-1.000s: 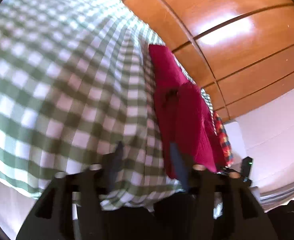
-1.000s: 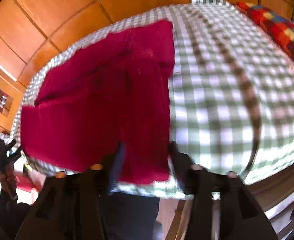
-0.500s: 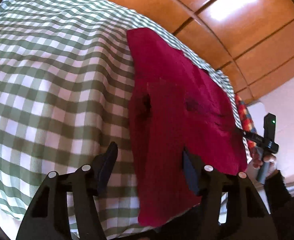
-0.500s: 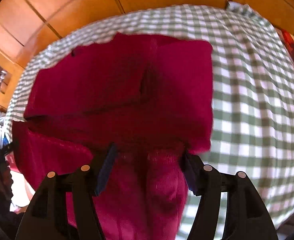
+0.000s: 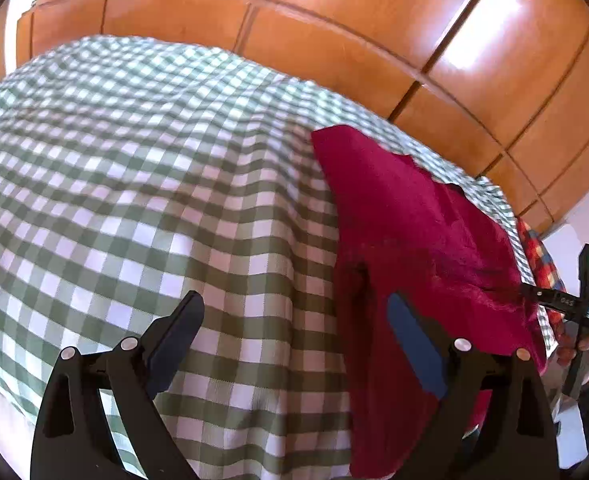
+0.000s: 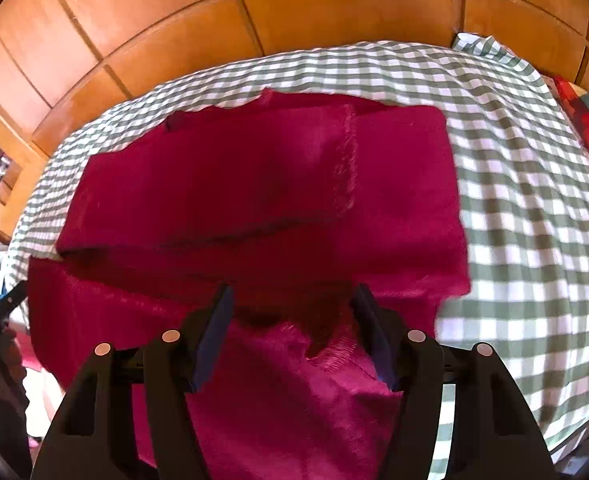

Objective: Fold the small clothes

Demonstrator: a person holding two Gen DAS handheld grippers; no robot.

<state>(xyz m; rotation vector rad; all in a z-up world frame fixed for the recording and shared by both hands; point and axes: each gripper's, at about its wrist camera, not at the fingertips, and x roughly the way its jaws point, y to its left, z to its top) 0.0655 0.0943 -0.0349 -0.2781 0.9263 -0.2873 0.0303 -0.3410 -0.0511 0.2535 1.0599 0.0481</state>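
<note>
The crimson garment (image 6: 262, 200) lies partly folded on the green checked cloth (image 5: 134, 200), its near edge hanging over. Left claw (image 5: 294, 324) and right claw (image 6: 292, 320) both gape apart, gripping nothing.

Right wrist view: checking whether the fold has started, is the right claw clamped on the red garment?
No: the right claw is open, its fingers apart above the red garment on the checked cloth.

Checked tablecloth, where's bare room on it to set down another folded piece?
The widest bare stretch of checked tablecloth lies on the left gripper side of the red garment. A narrower strip runs between the garment and the multicoloured cloth. The near edge under the right gripper is crowded with red fabric.
</note>
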